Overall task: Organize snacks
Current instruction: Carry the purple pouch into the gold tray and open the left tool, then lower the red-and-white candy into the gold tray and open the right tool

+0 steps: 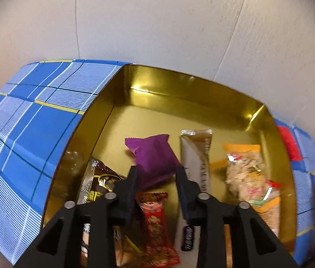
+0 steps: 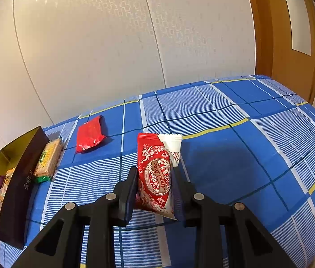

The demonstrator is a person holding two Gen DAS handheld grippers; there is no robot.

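Right gripper [image 2: 155, 183] pinched a glossy red-white wrapper [image 2: 156, 174]; left gripper [image 1: 156, 178] hung spread, holding nothing, over the gold-lined box [image 1: 179, 89] of crinkly packets.

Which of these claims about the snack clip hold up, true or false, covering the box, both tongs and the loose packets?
1. The right tongs grip a red and white packet. True.
2. The left tongs hold the purple packet. False: they are open above it.
3. The gold-lined box holds no snacks. False: several lie inside.
4. A red packet lies on the blue checked cloth. True.
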